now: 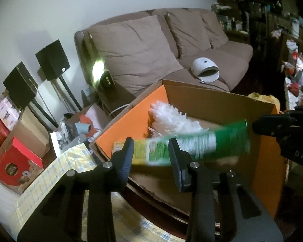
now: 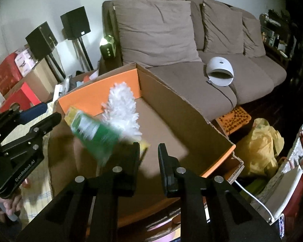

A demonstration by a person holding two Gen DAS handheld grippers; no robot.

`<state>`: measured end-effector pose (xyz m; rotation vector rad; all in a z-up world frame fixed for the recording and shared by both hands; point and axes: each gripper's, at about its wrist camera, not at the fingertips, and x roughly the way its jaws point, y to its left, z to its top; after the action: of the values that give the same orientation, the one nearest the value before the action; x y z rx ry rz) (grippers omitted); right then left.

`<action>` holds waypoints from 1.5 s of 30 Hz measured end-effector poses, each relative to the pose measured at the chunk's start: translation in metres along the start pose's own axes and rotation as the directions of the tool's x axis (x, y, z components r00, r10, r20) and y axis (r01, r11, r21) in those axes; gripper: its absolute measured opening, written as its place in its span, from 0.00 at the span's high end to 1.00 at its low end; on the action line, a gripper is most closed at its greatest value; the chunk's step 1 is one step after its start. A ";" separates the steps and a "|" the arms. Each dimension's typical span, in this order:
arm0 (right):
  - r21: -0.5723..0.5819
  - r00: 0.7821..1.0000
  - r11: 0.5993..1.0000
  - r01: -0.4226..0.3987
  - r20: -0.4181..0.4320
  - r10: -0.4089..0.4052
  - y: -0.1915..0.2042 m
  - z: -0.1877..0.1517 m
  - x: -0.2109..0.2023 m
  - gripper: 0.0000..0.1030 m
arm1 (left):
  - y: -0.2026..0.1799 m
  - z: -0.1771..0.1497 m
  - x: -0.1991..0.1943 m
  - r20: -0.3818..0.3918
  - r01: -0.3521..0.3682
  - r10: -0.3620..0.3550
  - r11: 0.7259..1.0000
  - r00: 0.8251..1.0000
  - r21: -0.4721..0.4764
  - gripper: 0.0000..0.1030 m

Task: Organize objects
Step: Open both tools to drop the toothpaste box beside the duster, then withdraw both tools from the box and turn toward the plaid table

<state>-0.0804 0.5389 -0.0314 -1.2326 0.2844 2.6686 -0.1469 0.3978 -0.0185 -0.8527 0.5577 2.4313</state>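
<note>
A large open cardboard box with orange inner flaps stands in front of both grippers. Over its inside, a duster with a white fluffy head and a green and yellow package sleeve shows motion-blurred and free of any fingers. My left gripper is open at the box's near left edge, with the sleeve seen beyond its fingers. At the near right side my right gripper is open, with the duster's yellow end beside its left finger.
A brown sofa behind the box holds a white domed device with a cord. Two black speakers on stands and red boxes sit at left. A yellow bag and paper bags crowd the right. Yellow checked cloth lies under the left gripper.
</note>
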 end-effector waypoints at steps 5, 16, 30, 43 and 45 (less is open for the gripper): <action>-0.006 1.000 1.000 -0.003 0.000 0.003 0.002 0.001 -0.001 0.83 | 0.001 0.000 -0.006 0.018 -0.037 0.037 0.999 0.999 0.014 0.68; -0.061 0.996 0.997 0.053 0.075 -0.049 0.024 0.005 -0.024 0.83 | 0.016 -0.002 -0.026 0.036 -0.052 0.053 0.998 0.998 -0.026 0.68; -0.102 0.984 0.989 0.109 0.154 -0.093 0.048 0.008 -0.044 0.83 | 0.054 0.002 -0.057 0.060 -0.038 0.045 0.992 0.997 -0.119 0.67; -0.147 0.967 0.983 0.111 0.244 -0.073 0.078 0.006 -0.070 0.83 | 0.072 0.000 -0.088 0.097 -0.029 0.047 0.984 0.994 -0.177 0.60; -0.151 0.966 0.982 0.109 0.249 -0.069 0.081 0.006 -0.072 0.82 | 0.076 -0.002 -0.095 0.113 -0.024 0.046 0.981 0.992 -0.191 0.57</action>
<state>-0.0588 0.4563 0.0351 -0.9184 -0.0274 2.7708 -0.1249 0.3065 0.0594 -0.7732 0.3039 2.5778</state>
